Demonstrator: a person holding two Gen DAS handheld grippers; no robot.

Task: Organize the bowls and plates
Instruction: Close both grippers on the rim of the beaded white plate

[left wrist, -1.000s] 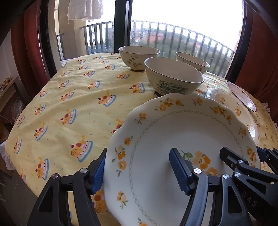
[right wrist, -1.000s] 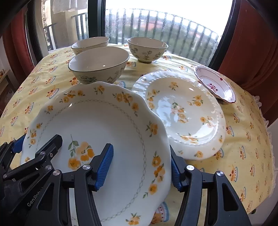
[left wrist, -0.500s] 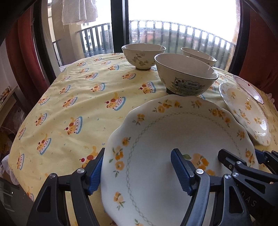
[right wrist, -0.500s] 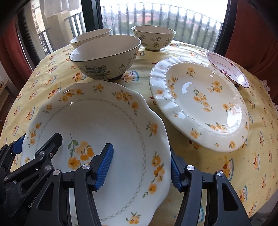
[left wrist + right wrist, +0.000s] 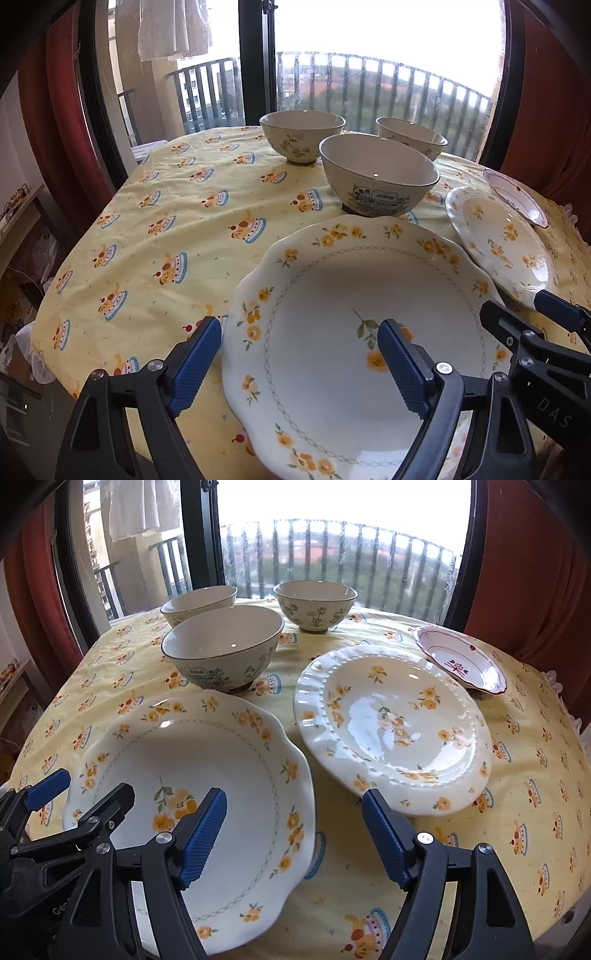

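Observation:
A scalloped white plate (image 5: 351, 332) with yellow flowers lies on the yellow tablecloth (image 5: 166, 221) close in front. My left gripper (image 5: 299, 365) straddles its left rim with jaws opening: one blue pad (image 5: 195, 365) stands just off the rim, the other hangs over the plate's inside. My right gripper (image 5: 293, 838) straddles the right rim of the scalloped plate (image 5: 184, 775) the same way, jaws opening, outer pad (image 5: 384, 842) well clear of the edge. Neither presses on it. A large bowl (image 5: 221, 650) stands just behind the plate.
A ribbed flowered plate (image 5: 391, 727) lies to the right, with a small red-rimmed dish (image 5: 460, 661) behind it. Two smaller bowls (image 5: 314, 605) (image 5: 199, 603) stand at the back by the window. The table edge drops off at the left and in front.
Both pairs of jaws have widened away from the scalloped plate's rims. Both cameras have drawn back a little, so the plate and bowls look farther off.

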